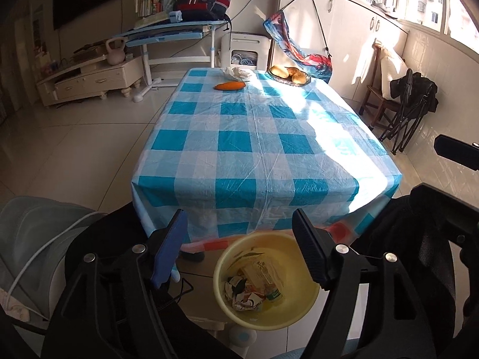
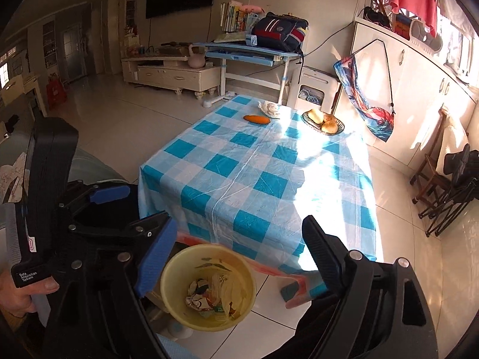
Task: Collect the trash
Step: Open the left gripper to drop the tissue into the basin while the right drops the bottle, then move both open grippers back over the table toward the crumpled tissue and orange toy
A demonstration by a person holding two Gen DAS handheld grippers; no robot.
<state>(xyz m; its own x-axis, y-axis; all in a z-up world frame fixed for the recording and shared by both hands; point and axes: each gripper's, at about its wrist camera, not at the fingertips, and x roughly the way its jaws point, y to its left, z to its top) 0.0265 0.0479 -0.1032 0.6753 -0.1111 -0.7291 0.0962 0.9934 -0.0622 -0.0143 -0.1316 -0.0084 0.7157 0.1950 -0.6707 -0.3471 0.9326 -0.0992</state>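
Both tools, left tool (image 1: 239, 249) and right tool (image 2: 239, 257), hang spread apart and empty over the yellow bin (image 1: 266, 281) holding trash. Crumpled tissue (image 1: 238, 71) waits far across the desk (image 1: 254, 137); reaching could knock the carrot (image 1: 229, 86).

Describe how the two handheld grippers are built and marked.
Both are black plastic with silver rivets at the linkage joints. On the left gripper one finger has a blue pad, the other a black ribbed one. The right gripper matches. The left gripper's handle, seen from the right wrist, bears a white "Data Acquisition System" label.
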